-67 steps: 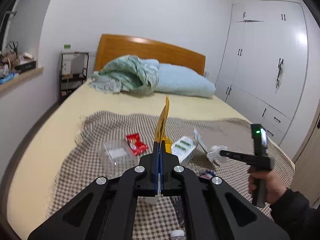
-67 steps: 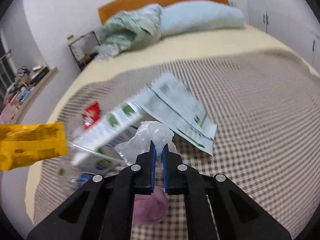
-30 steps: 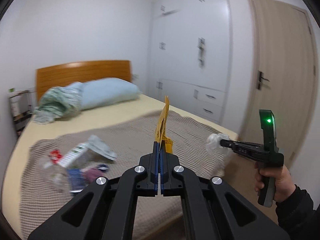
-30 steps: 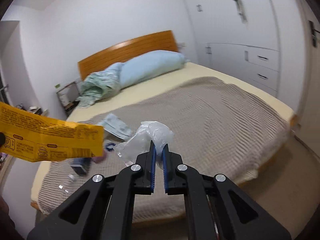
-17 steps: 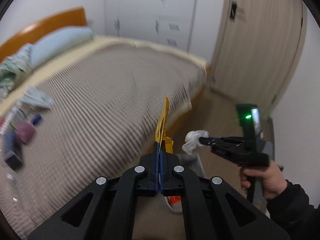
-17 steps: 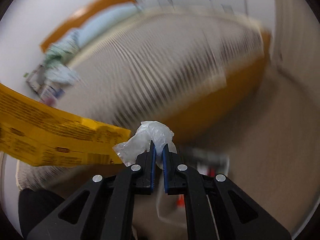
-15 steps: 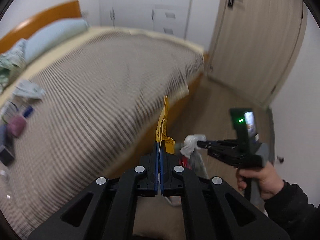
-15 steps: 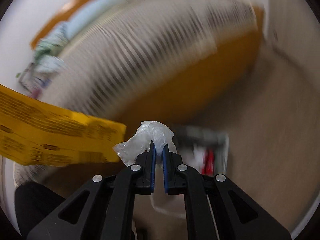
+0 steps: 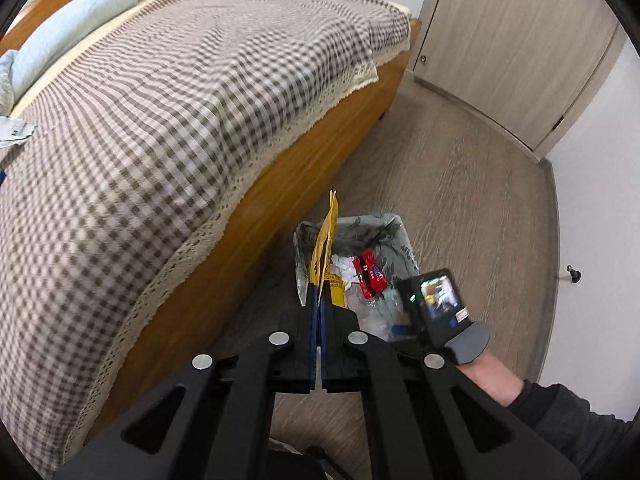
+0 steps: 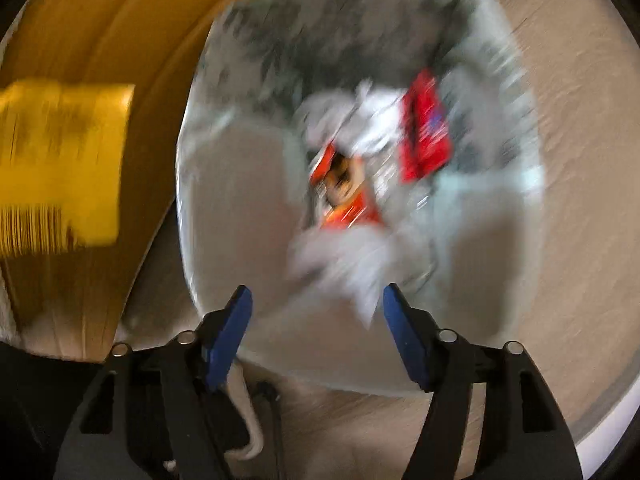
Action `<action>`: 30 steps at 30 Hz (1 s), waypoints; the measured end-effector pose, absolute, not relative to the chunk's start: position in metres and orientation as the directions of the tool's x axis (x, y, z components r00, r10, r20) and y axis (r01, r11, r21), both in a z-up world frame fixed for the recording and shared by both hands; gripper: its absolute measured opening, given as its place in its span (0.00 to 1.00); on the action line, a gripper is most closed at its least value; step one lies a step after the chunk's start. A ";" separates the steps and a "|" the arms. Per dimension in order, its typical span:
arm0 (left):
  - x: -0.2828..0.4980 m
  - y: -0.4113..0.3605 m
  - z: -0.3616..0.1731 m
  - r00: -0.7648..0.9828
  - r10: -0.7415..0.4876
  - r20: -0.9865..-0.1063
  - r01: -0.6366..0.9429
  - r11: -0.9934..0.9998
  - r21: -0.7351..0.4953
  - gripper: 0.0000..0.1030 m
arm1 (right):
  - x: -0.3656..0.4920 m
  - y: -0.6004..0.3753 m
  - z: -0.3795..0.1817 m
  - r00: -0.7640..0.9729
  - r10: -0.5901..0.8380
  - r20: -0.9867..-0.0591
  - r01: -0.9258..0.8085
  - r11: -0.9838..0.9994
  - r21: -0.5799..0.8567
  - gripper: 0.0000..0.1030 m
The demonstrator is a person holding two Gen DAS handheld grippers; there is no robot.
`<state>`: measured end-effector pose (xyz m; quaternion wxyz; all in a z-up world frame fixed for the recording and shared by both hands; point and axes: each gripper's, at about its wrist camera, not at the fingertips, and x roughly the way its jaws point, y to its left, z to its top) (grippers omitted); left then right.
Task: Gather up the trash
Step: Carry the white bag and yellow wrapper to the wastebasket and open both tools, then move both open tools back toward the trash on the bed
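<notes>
Both grippers now over bin (image 9: pixel 404 236), bed (image 9: pixel 160 100) left-view only

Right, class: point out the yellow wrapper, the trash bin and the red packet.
yellow wrapper (image 9: pixel 325 236): left wrist view, its upright flat edge.
trash bin (image 9: pixel 404 232): left wrist view, liner on the far rim.
red packet (image 9: pixel 372 274): left wrist view, its middle.

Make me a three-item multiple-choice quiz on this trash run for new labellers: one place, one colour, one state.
1. Where does the trash bin stand?
A. on the bed
B. on the floor beside the bed
C. inside the wardrobe

2. What colour is the wrapper in the left gripper?
A. yellow
B. green
C. blue

3. How is the right gripper?
A. shut on a bottle
B. shut on nothing
C. open over the bin

B: wooden floor surrounds it beside the bed.
A: seen in both views.
C: its fingers stand apart.
</notes>
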<state>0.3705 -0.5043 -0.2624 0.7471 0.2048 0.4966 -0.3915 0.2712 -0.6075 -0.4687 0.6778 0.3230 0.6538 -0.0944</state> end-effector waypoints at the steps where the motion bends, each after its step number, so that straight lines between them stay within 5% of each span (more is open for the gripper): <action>1: 0.373 -0.507 -0.265 0.193 -0.380 -0.905 0.790 0.606 -0.086 0.00 | 0.270 -0.608 -0.469 0.122 0.286 -0.950 0.548 0.779 0.305 0.64; 15: 0.368 -0.590 -0.380 -0.021 -0.240 -0.971 0.812 0.562 -0.157 0.01 | 0.169 -0.679 -0.393 0.264 0.102 -0.959 0.736 0.622 0.268 0.67; 16: 0.368 -0.596 -0.394 -0.044 -0.228 -0.973 0.795 0.581 -0.172 0.07 | 0.167 -0.680 -0.390 0.268 0.098 -0.958 0.739 0.618 0.270 0.67; 17: 0.370 -0.599 -0.403 -0.054 -0.216 -0.975 0.783 0.596 -0.176 0.42 | 0.164 -0.681 -0.389 0.273 0.096 -0.957 0.741 0.614 0.273 0.67; 19: 0.372 -0.604 -0.422 -0.047 -0.177 -0.983 0.757 0.635 -0.151 0.76 | 0.164 -0.678 -0.388 0.279 0.105 -0.954 0.737 0.613 0.283 0.67; 30: 0.397 -0.554 -0.404 0.068 -0.158 -0.985 0.703 0.708 -0.065 0.76 | 0.190 -0.646 -0.405 0.250 0.166 -0.954 0.680 0.671 0.295 0.67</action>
